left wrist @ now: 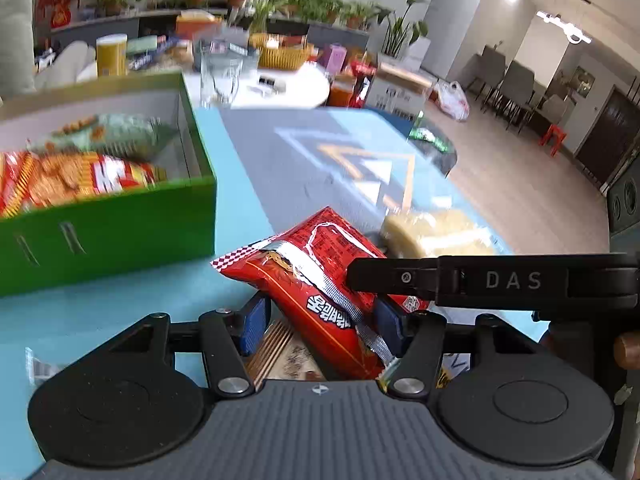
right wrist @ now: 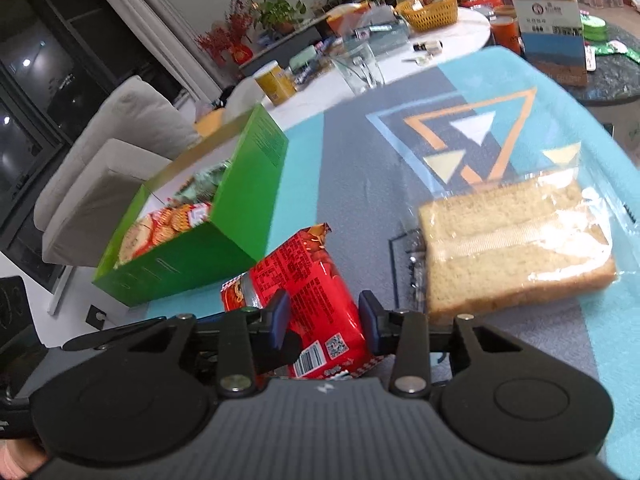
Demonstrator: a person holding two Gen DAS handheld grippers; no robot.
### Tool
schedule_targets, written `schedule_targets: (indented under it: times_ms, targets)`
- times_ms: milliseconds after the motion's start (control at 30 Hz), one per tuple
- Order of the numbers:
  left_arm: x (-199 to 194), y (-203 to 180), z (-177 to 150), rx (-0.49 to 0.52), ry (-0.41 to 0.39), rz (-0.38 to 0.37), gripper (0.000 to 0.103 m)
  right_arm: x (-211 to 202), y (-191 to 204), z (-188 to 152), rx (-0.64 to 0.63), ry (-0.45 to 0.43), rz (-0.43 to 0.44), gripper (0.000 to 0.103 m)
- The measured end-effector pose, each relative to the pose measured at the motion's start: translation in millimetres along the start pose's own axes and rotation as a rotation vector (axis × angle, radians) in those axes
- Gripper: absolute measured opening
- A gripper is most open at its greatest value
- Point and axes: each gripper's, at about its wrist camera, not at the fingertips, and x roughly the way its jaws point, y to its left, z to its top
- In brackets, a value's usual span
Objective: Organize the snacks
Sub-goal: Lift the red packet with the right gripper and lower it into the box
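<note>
A red snack packet point(left wrist: 320, 276) sits between the blue pads of both grippers. My left gripper point(left wrist: 322, 320) is shut on one end of it. My right gripper point(right wrist: 324, 320) is shut on the other end of the packet point(right wrist: 312, 292); its black finger point(left wrist: 440, 276) crosses the left wrist view. A green box point(left wrist: 108, 224) holding biscuit packs point(left wrist: 72, 180) stands to the left, also in the right wrist view point(right wrist: 192, 256). A wrapped sliced bread pack point(right wrist: 516, 240) lies on the mat at right, and shows in the left view point(left wrist: 432, 232).
A blue and grey patterned mat point(right wrist: 360, 152) covers the table. Behind it stand a glass point(right wrist: 360, 64), a yellow can point(right wrist: 276, 80), a yellow basket point(right wrist: 428, 10) and a brown-and-blue carton point(right wrist: 552, 28). Another snack pack point(left wrist: 288, 356) lies under my left gripper.
</note>
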Motion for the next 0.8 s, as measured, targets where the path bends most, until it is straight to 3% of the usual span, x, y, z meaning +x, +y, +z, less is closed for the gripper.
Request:
schedule_targets:
  times_ms: [300,500,800]
  targets:
    - [-69,4,23,0.084,-0.205,0.076,0.054,-25,61,23,-0.070,-0.130,0.082,0.022]
    - [-114,33,38,0.089,-0.294,0.137,0.054,-20,114,38,-0.104,-0.176,0.147,0.024]
    - [-135,104,59,0.023,-0.326,0.209,0.054,30,165,58,-0.087,-0.143,0.207,0.025]
